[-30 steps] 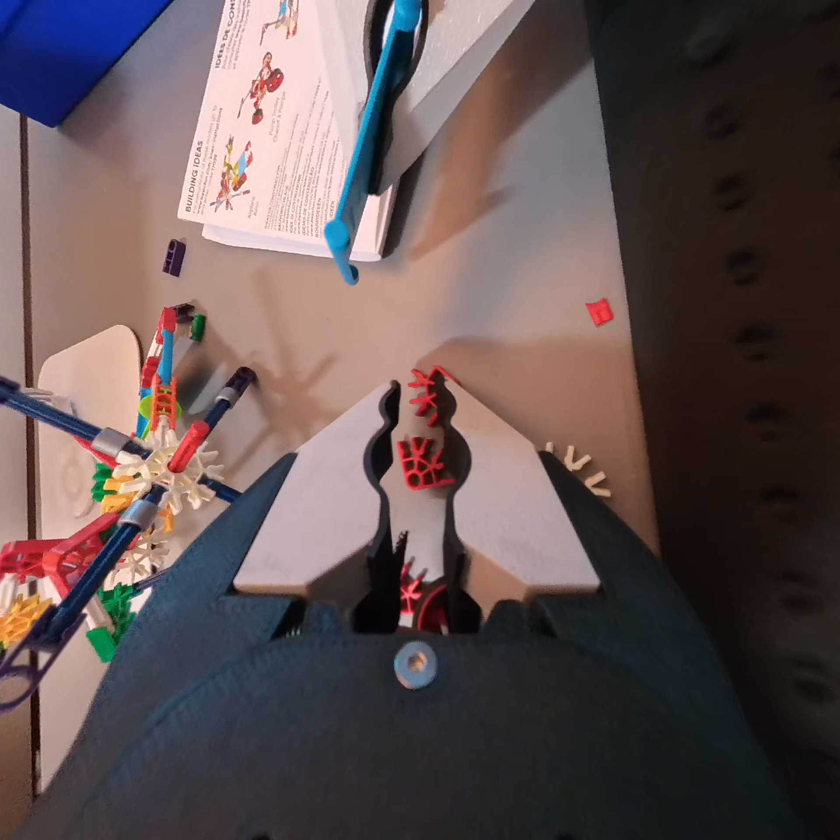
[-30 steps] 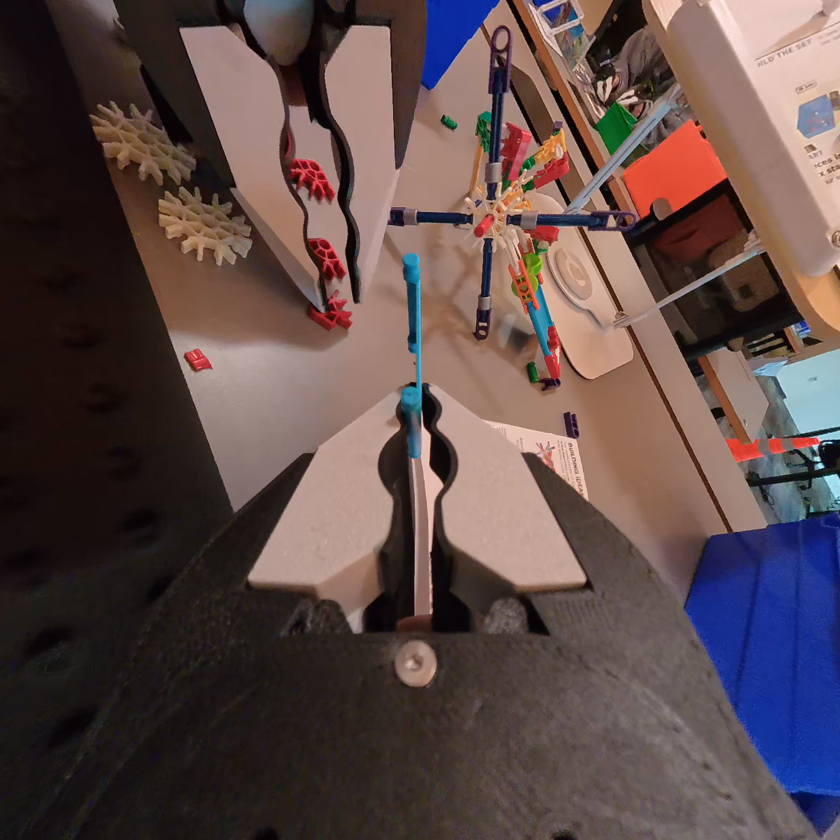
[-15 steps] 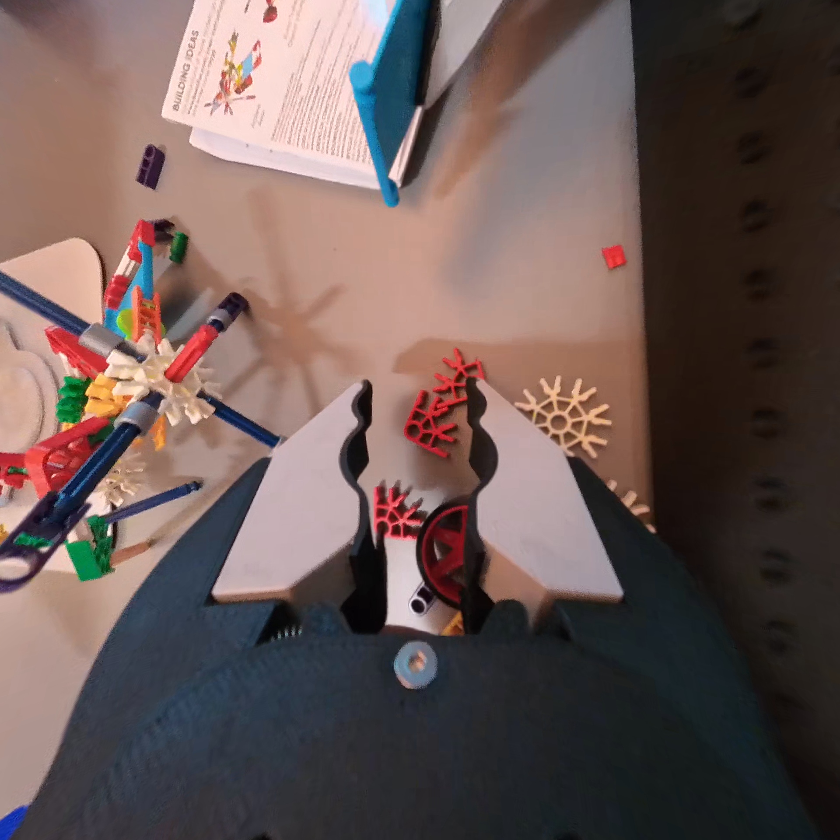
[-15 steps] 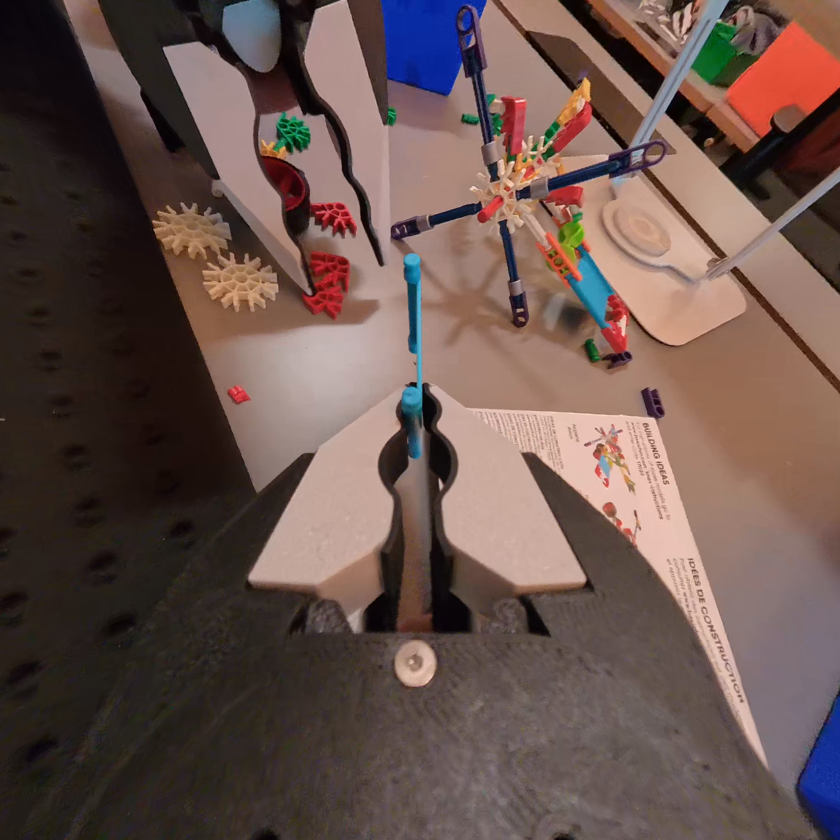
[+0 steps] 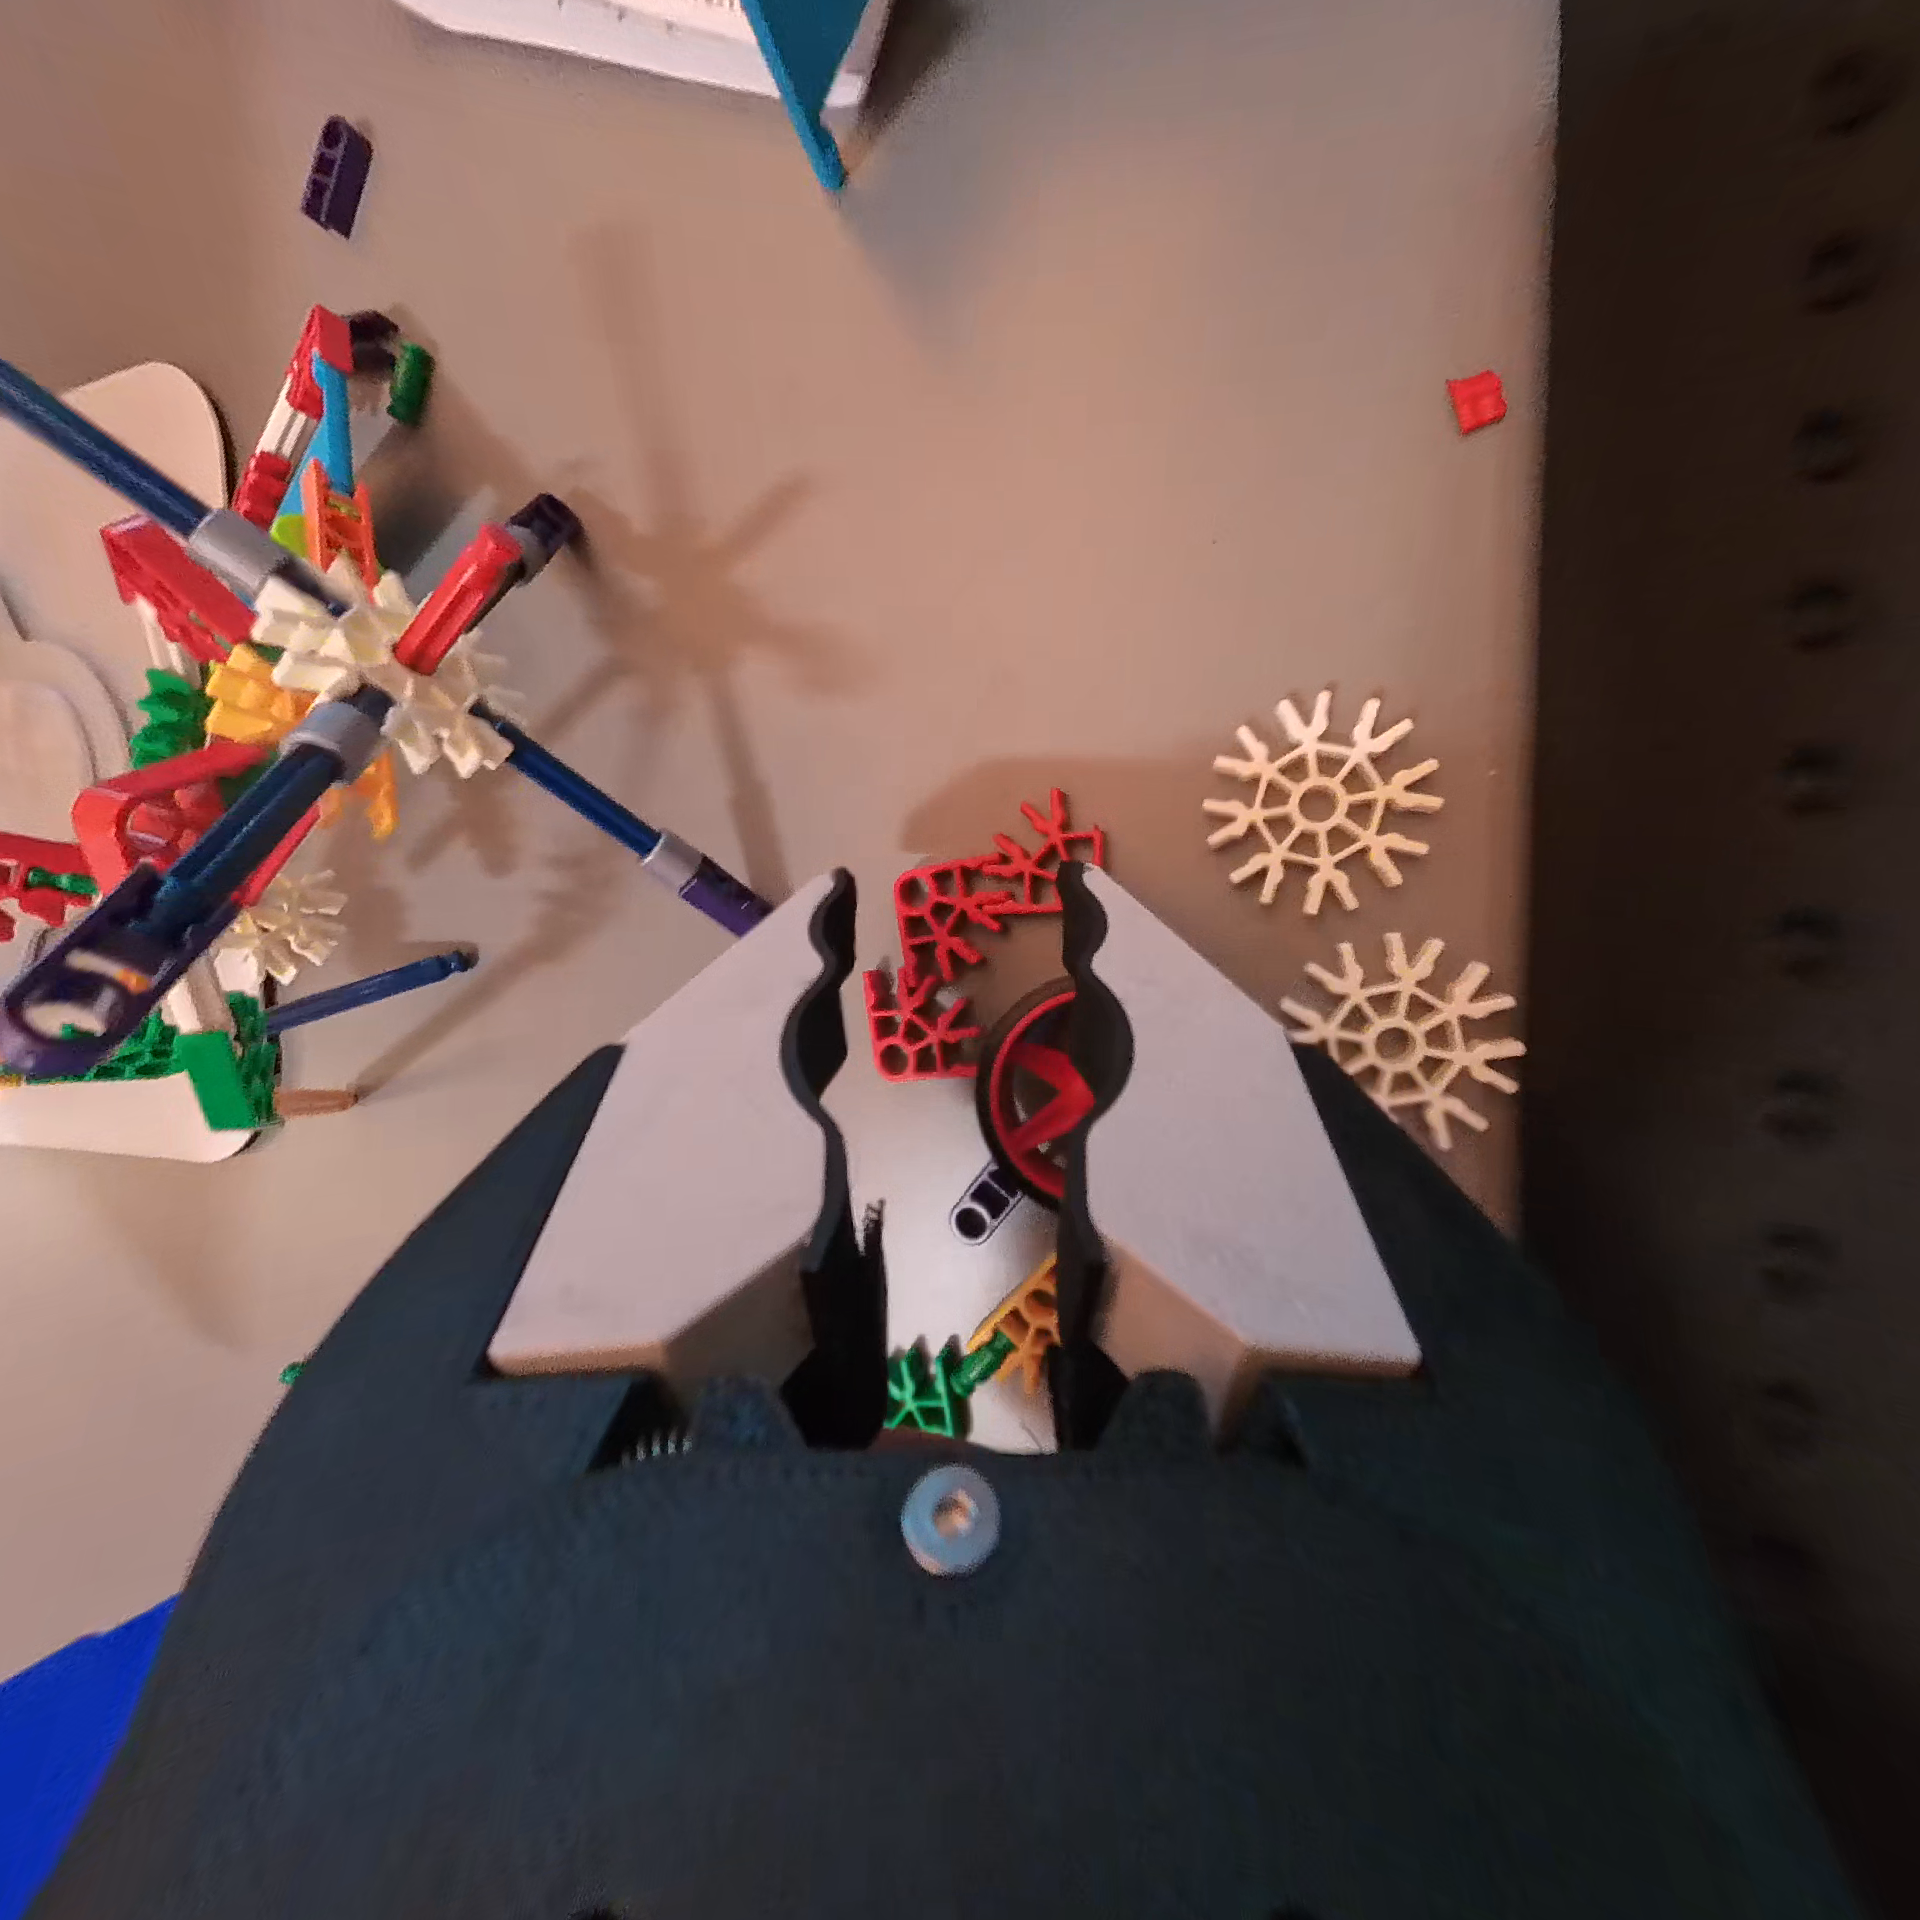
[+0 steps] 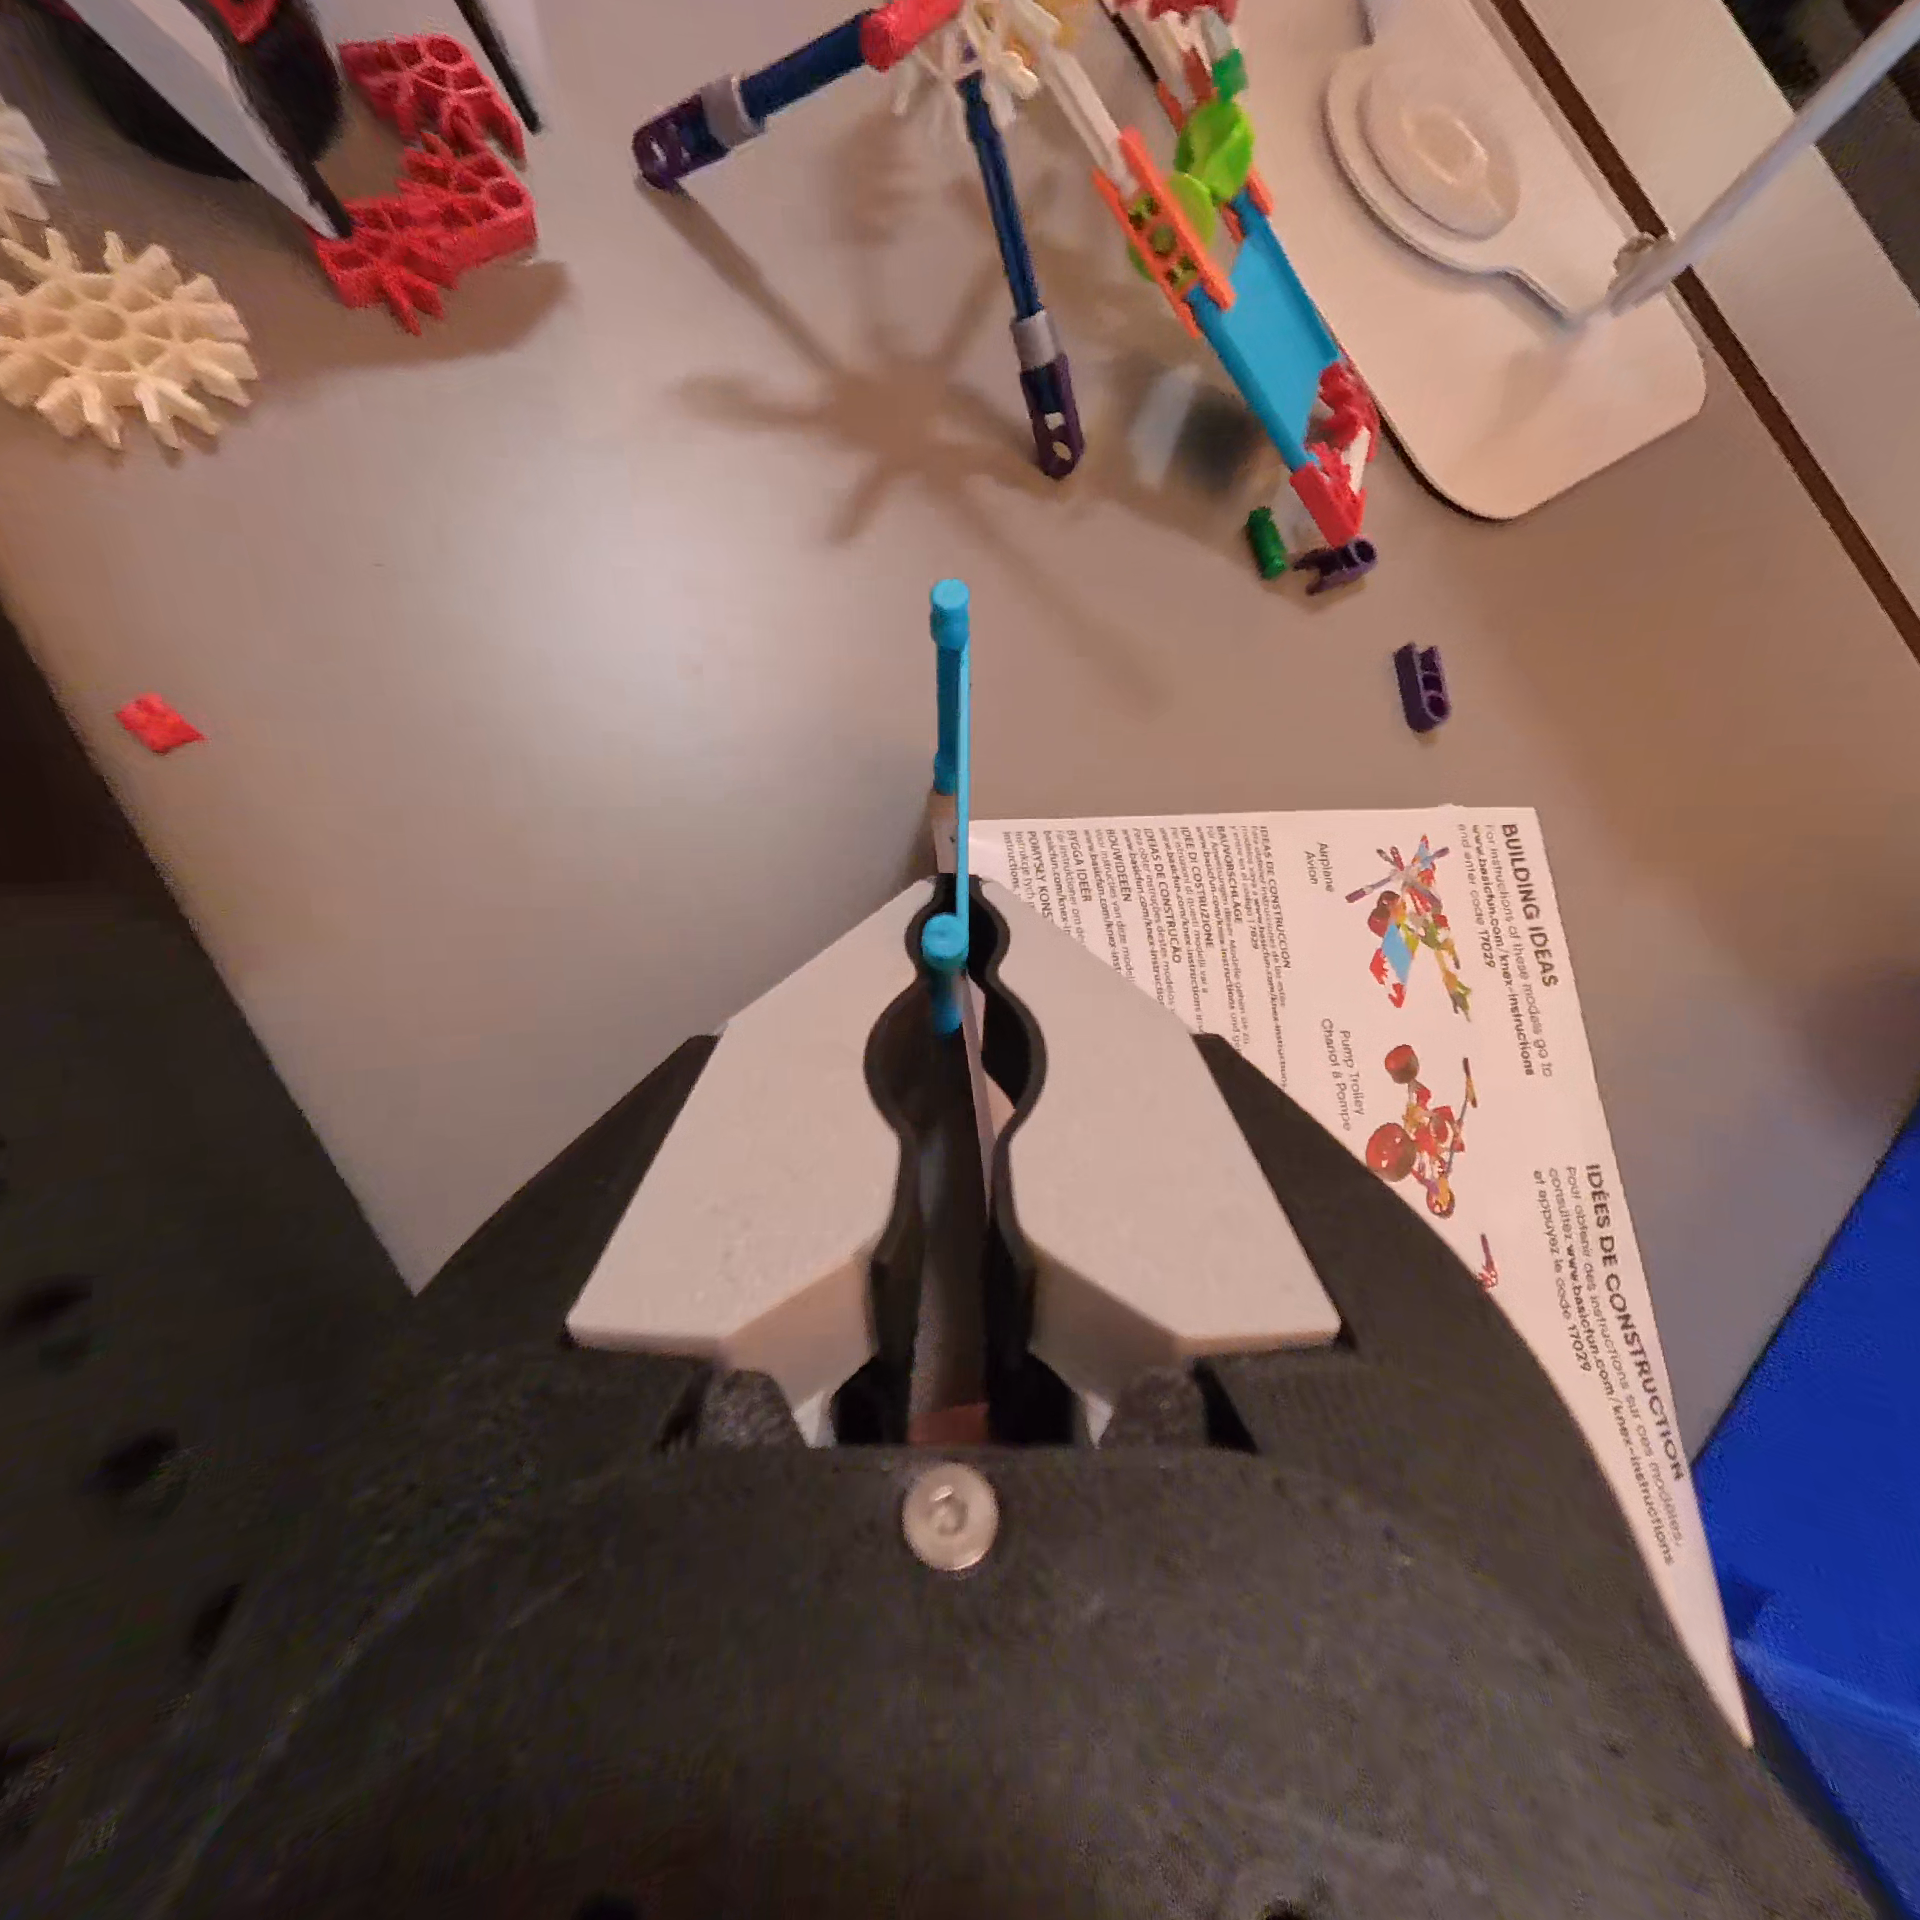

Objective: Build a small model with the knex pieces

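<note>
My left gripper (image 5: 961,894) is open and hovers over a cluster of red connectors (image 5: 966,925) and a red wheel (image 5: 1039,1081) lying on the grey table; it holds nothing. The same gripper's fingers (image 6: 260,135) show at the top left of the right wrist view, just above the red connectors (image 6: 436,208). My right gripper (image 6: 951,904) is shut on a light-blue flat panel (image 6: 951,748), seen edge-on and sticking out past the tips. The panel's corner shows at the top of the left wrist view (image 5: 810,94). A colourful rod-and-connector model (image 5: 312,665) stands to the left.
Two cream snowflake connectors (image 5: 1320,800) lie near the table's dark right edge. A printed booklet (image 6: 1403,987) lies under my right gripper. A white stand base (image 6: 1507,260), a purple piece (image 6: 1420,686), a small red piece (image 6: 156,722) and a blue bin (image 6: 1829,1455) are around. Across from one pair of fingers to the other is roughly 15 cm. From my left tips it is roughly 4 cm to the red wheel (image 5: 1039,1081); from my right, 20 cm.
My left gripper has opened and drawn back from the red connectors, which now lie on the table. My right gripper has tilted down and pulled back over the booklet, still holding the panel.
</note>
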Tool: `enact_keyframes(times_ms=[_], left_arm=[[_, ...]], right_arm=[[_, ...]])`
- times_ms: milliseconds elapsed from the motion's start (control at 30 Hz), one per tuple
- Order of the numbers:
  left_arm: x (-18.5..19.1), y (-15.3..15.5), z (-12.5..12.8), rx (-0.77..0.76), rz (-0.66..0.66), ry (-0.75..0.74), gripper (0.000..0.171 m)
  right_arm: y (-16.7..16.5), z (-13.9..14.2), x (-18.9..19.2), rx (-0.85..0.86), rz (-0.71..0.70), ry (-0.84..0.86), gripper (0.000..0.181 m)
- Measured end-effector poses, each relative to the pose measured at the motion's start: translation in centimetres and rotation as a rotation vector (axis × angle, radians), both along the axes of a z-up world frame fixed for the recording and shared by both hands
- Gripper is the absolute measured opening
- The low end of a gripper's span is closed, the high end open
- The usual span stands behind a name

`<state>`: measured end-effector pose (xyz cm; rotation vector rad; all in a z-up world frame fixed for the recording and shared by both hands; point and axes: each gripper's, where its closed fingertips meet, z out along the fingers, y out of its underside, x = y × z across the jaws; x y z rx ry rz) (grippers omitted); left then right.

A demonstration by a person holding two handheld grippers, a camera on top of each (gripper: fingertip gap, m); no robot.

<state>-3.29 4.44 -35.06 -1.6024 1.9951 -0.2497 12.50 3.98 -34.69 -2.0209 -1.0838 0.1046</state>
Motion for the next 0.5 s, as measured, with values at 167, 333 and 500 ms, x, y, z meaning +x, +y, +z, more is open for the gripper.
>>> enact_keyframes(times_ms=[167,333,500], left_arm=[[-0.1,0.2,1.1,0.005,0.000,-0.044,0.040],[0.2,0.7,2.3,0.080,-0.016,-0.090,0.039],[0.0,0.9,2.5,0.109,-0.019,-0.088,0.039]], right_arm=[[-0.3,2.8,-1.5,-0.008,0.024,0.186,0.000],[0.5,4.6,-2.5,0.467,0.124,-0.334,0.000],[0.2,3.0,-4.5,0.666,0.246,-0.731,0.000]])
